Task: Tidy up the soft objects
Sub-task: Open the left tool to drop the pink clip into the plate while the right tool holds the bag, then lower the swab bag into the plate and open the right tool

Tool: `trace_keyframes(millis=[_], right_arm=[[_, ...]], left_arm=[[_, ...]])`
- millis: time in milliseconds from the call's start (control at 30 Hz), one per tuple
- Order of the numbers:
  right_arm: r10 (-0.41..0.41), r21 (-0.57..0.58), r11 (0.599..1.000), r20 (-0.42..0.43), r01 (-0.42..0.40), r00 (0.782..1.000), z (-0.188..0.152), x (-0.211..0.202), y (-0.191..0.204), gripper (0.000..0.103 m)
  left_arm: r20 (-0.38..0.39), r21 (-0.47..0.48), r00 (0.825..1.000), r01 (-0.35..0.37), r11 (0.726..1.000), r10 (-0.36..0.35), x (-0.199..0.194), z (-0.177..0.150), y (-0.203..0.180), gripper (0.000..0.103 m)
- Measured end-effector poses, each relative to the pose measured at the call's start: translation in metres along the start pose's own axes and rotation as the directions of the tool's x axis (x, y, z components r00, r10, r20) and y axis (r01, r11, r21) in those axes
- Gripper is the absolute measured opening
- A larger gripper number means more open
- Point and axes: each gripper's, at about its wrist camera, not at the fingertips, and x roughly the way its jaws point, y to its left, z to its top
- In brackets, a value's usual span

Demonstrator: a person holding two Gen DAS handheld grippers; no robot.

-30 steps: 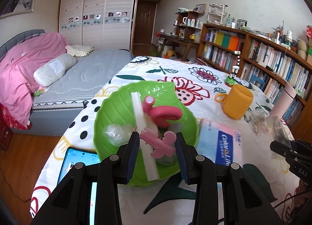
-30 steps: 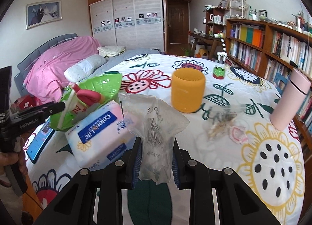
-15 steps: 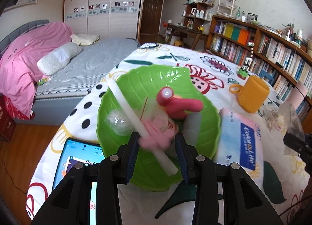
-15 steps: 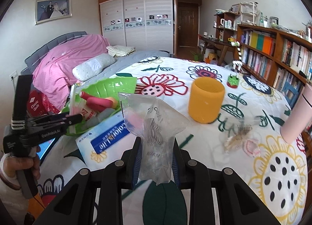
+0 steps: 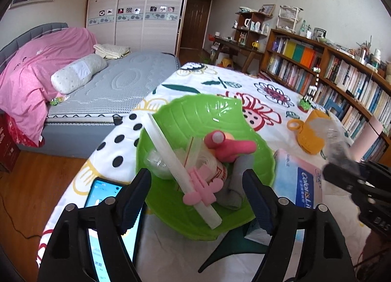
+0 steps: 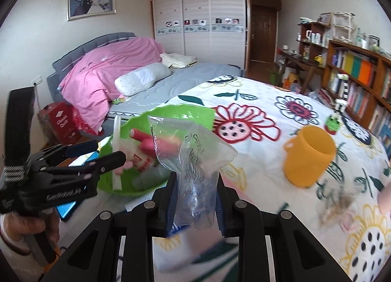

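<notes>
Tissue pack (image 5: 302,184) reads "Colors"; right claw (image 6: 194,199) pinches plastic bag (image 6: 195,160).

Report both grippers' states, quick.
Left gripper: open, above the green leaf-shaped bowl.
Right gripper: shut on a clear plastic bag.

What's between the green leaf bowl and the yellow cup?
In the left wrist view, a tissue pack lies on the flowered cloth between the green leaf bowl and the yellow cup, touching the bowl's edge.
</notes>
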Motion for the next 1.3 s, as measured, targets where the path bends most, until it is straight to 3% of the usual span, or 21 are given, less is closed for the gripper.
trace_keyframes(millis=[400, 500, 600, 1300], right_arm=[[0.038, -0.042, 0.998, -0.069, -0.041, 0.997, 0.034, 0.058, 0.018, 0.029], [0.057, -0.039, 0.997, -0.081, -0.06, 0.995, 0.04, 0.069, 0.019, 0.038], [0.08, -0.019, 0.996, -0.082, -0.081, 0.993, 0.043, 0.074, 0.019, 0.054], [0.231, 0.045, 0.972, -0.017, -0.23, 0.973, 0.034, 0.043, 0.007, 0.058]], left_arm=[[0.029, -0.026, 0.999, -0.015, 1.0, 0.016, -0.011, 0.006, 0.011, 0.078], [0.029, -0.034, 0.999, -0.017, 0.999, 0.018, -0.012, 0.006, 0.013, 0.078], [0.029, -0.035, 0.999, -0.017, 0.999, 0.018, -0.011, 0.006, 0.013, 0.078], [0.03, -0.05, 0.999, -0.014, 0.999, 0.015, -0.012, 0.007, 0.018, 0.078]])
